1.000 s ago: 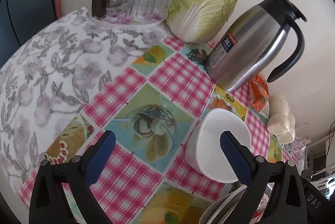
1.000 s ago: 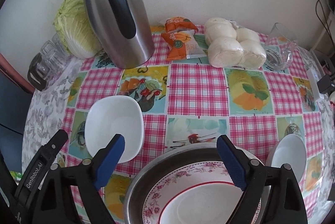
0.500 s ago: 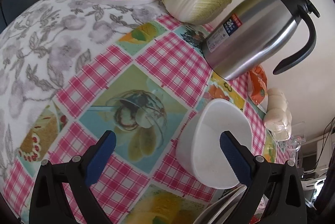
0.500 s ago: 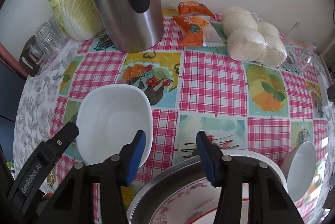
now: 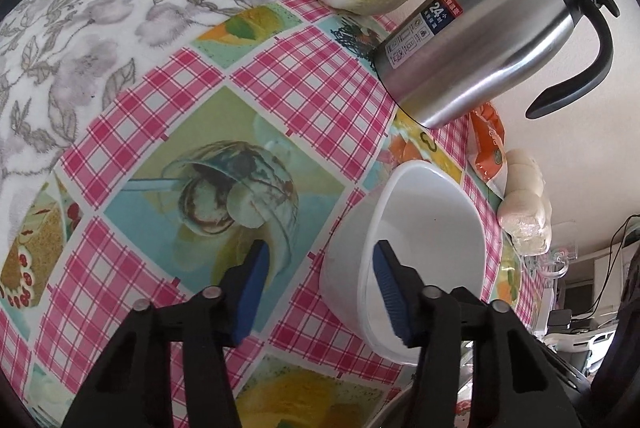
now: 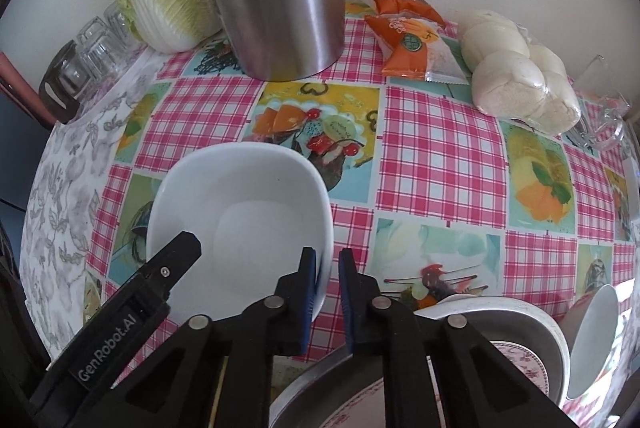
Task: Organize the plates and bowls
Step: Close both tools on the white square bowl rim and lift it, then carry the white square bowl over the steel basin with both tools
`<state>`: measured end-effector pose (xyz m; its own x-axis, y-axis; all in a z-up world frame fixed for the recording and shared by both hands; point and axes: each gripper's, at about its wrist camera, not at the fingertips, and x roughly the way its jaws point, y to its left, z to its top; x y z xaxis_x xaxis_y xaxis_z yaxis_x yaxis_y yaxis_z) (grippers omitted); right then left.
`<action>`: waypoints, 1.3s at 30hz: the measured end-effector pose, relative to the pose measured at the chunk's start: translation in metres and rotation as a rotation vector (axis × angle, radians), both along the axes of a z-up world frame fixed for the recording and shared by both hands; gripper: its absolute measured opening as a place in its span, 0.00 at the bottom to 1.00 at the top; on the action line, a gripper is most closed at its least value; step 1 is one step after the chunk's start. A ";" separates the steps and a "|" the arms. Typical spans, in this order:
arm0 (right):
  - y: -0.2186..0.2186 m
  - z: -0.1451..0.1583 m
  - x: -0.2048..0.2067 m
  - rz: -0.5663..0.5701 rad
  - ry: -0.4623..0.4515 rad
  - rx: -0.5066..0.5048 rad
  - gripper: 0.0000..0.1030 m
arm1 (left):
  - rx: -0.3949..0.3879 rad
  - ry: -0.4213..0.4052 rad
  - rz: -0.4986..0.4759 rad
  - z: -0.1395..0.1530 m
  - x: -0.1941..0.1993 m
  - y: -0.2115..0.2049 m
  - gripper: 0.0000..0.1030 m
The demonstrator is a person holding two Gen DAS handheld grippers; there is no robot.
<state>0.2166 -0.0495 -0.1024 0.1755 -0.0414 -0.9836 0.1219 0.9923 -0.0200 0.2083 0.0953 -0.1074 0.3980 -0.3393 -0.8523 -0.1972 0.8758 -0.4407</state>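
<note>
Closer than a second before, my left gripper (image 5: 318, 278) had narrowed halfway astride the near rim of the white bowl (image 5: 424, 236) on the checked tablecloth (image 5: 304, 84), gripping nothing, while my right gripper (image 6: 326, 294), nearly closed, straddled that bowl's (image 6: 240, 212) opposite rim.

Square white bowl (image 6: 240, 212): empty, glossy, upright on the checked bench cloth. Flower-rimmed plate (image 6: 516, 356): lies inside a metal basin (image 6: 516, 324) at the near edge. Small white bowl (image 6: 592, 340): tilted against the basin's right side.
</note>
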 end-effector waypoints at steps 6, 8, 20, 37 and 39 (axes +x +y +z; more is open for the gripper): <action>0.004 -0.010 0.000 0.009 0.020 -0.012 0.11 | 0.024 0.030 -0.005 -0.009 0.000 -0.005 0.49; 0.003 -0.011 0.000 0.007 0.026 -0.004 0.11 | 0.021 0.027 0.003 -0.010 -0.001 -0.003 0.47; 0.014 -0.018 -0.002 0.048 0.048 -0.015 0.11 | 0.047 0.035 0.036 -0.009 -0.004 0.004 0.39; 0.017 -0.003 -0.018 0.013 0.019 0.084 0.11 | -0.011 0.023 0.044 0.018 -0.020 0.012 0.16; 0.018 0.008 -0.019 0.020 -0.006 0.089 0.11 | 0.006 -0.002 0.042 0.032 -0.023 0.012 0.16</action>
<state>0.1972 -0.0317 -0.0946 0.1817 0.0496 -0.9821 0.1022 0.9924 0.0690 0.1850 0.1074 -0.0754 0.4138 -0.3174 -0.8532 -0.2324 0.8694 -0.4361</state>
